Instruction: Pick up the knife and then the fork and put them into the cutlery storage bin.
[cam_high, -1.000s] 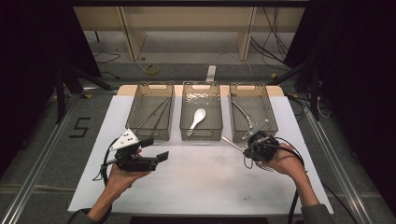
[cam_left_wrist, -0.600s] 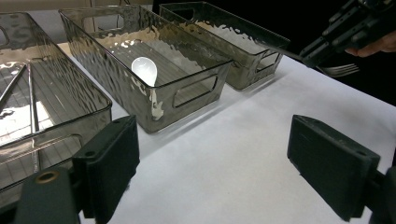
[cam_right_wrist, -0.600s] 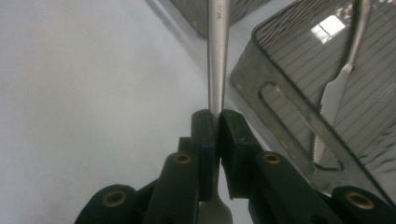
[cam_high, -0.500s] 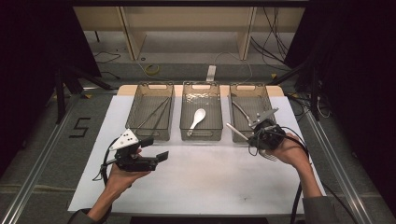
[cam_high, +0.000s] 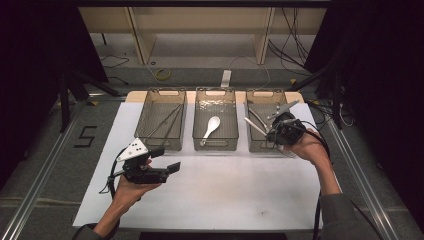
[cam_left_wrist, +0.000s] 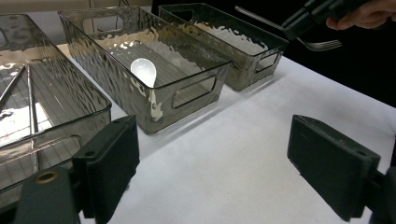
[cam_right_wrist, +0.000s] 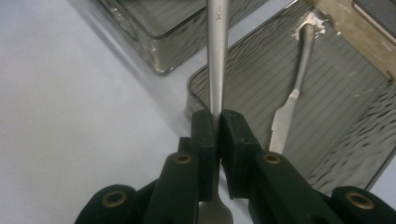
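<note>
While right jaws pinch: fork (cam_right_wrist: 215, 56) handle clamped in right gripper (cam_right_wrist: 217, 122), tines behind the pads
Fork axis: along the jaws, handle outward
Below: right bin (cam_high: 258, 145), knife (cam_right_wrist: 290, 93) inside
Left gripper (cam_left_wrist: 212, 156): spread, empty, farther off

Left gripper (cam_high: 167, 161) agape, right gripper (cam_right_wrist: 218, 122) clamped

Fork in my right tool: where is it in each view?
High view: fork centre-right, handle jutting left over the right bin.
Left gripper view: fork top right, above that bin.
Right gripper view: fork up the middle, bin behind.
Shared landmark: the right bin.
</note>
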